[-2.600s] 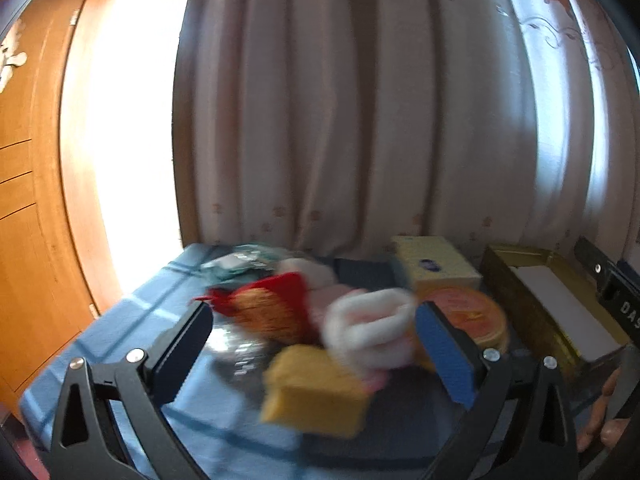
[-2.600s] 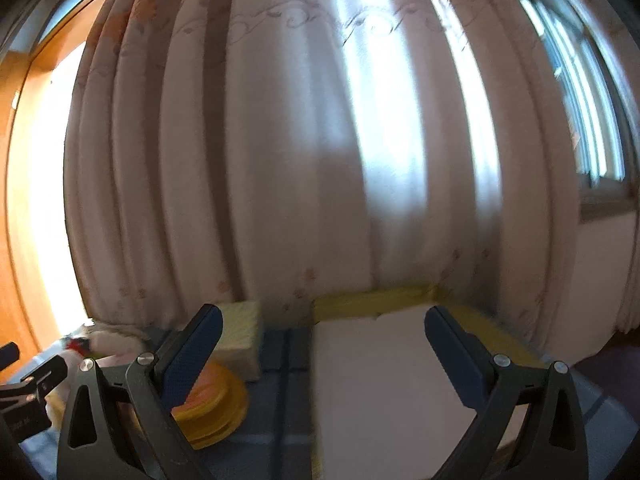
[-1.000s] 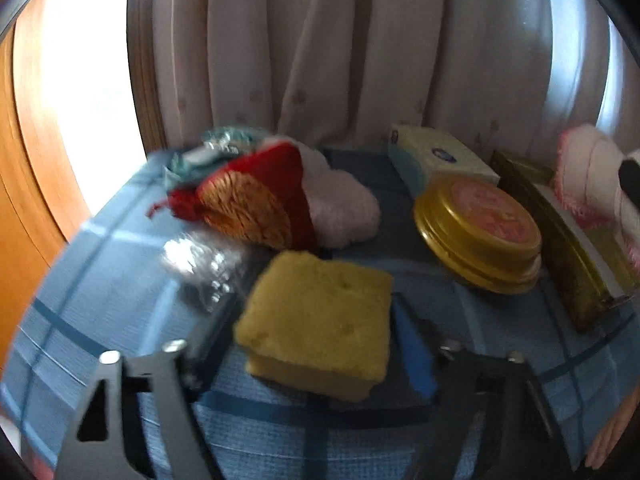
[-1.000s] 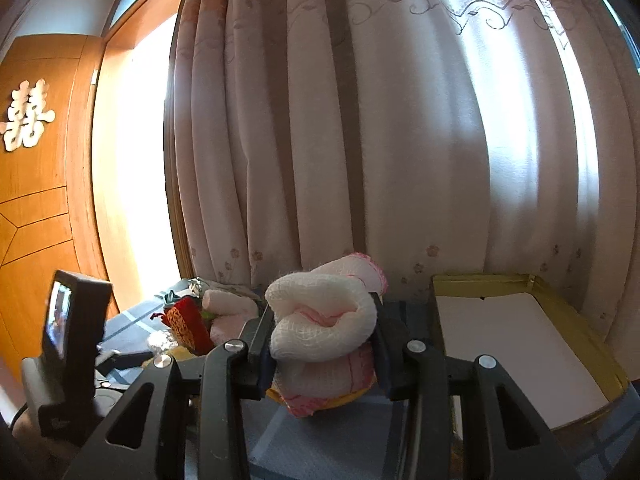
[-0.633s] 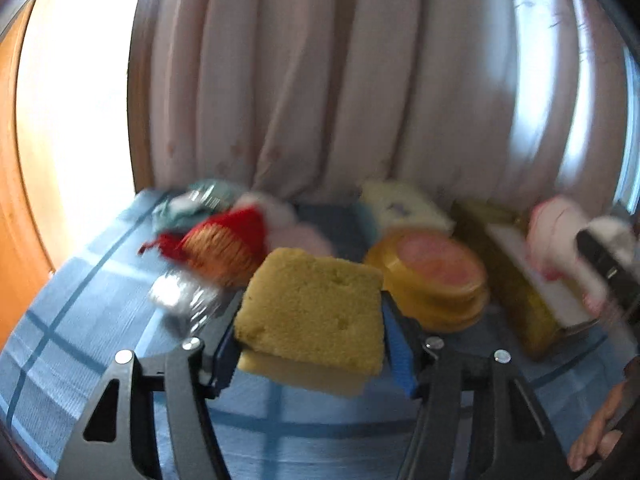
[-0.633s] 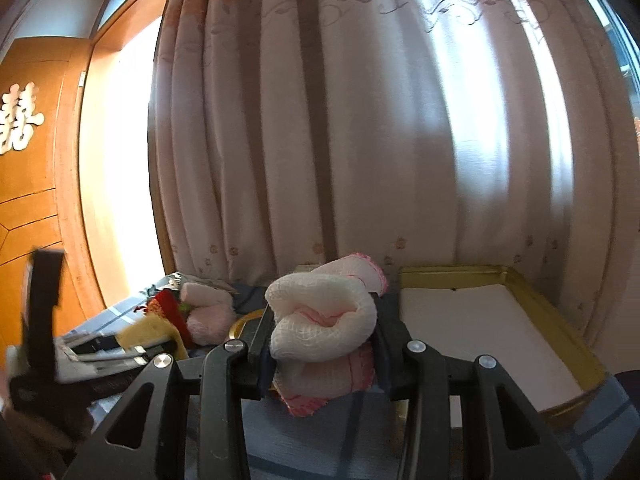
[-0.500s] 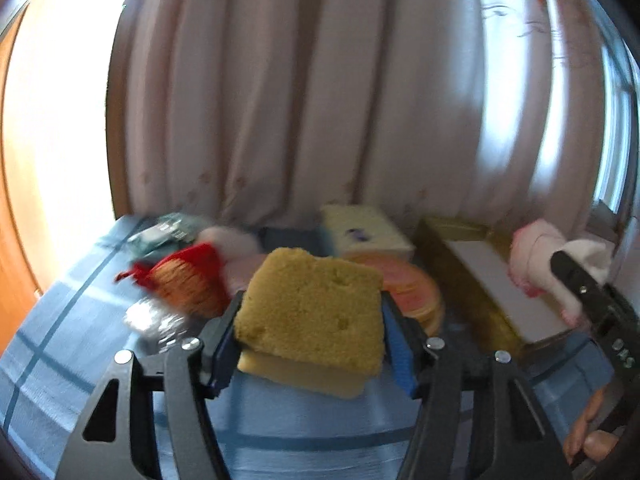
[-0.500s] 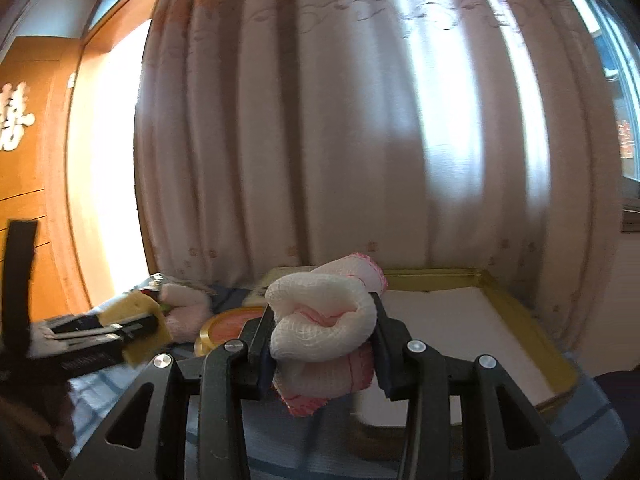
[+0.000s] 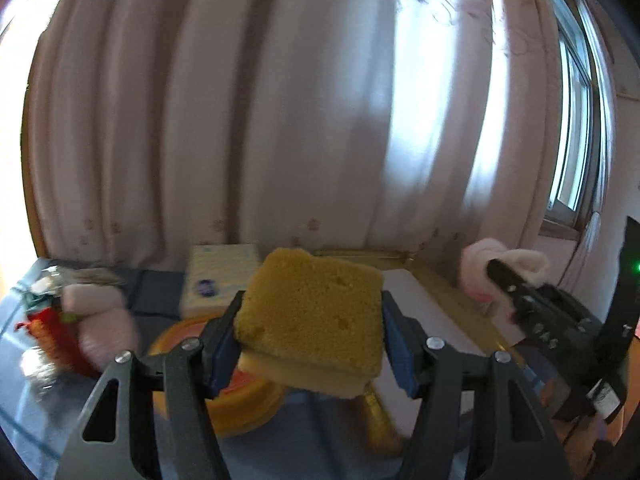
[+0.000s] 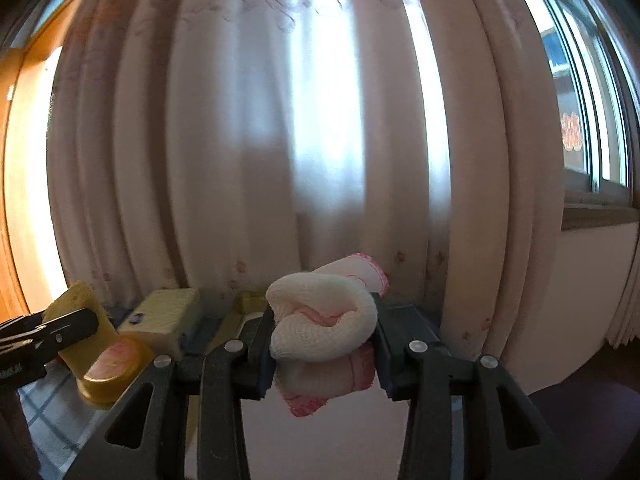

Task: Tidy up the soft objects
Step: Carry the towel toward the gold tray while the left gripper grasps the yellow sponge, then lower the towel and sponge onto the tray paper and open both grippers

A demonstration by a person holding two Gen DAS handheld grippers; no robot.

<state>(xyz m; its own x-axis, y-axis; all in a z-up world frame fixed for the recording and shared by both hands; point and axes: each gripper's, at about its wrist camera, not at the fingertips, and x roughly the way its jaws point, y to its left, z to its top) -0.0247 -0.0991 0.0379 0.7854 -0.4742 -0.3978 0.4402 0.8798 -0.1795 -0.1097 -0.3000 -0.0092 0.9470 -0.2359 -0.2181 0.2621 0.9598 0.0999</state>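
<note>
My left gripper (image 9: 310,340) is shut on a yellow sponge (image 9: 310,316), held above the table in front of the gold tray (image 9: 460,316) with its white liner. At the right of the left wrist view my right gripper (image 9: 500,276) holds a rolled white and pink cloth (image 9: 480,272) over that tray. In the right wrist view my right gripper (image 10: 322,344) is shut on the same cloth (image 10: 320,328), and the white liner (image 10: 320,440) lies just below it. The sponge (image 10: 74,304) in the left gripper (image 10: 60,330) shows at the left edge there.
A round gold tin (image 9: 224,392) and a pale yellow box (image 9: 218,276) sit left of the tray. A pink plush (image 9: 104,320) and a red pouch (image 9: 44,332) lie farther left on the blue checked cloth (image 9: 40,420). Curtains (image 9: 280,120) hang close behind the table.
Both grippers swung to the right toward the gold tray, each keeping its load. The sponge rose off the table, and the left pile slid to the left edge of view.
</note>
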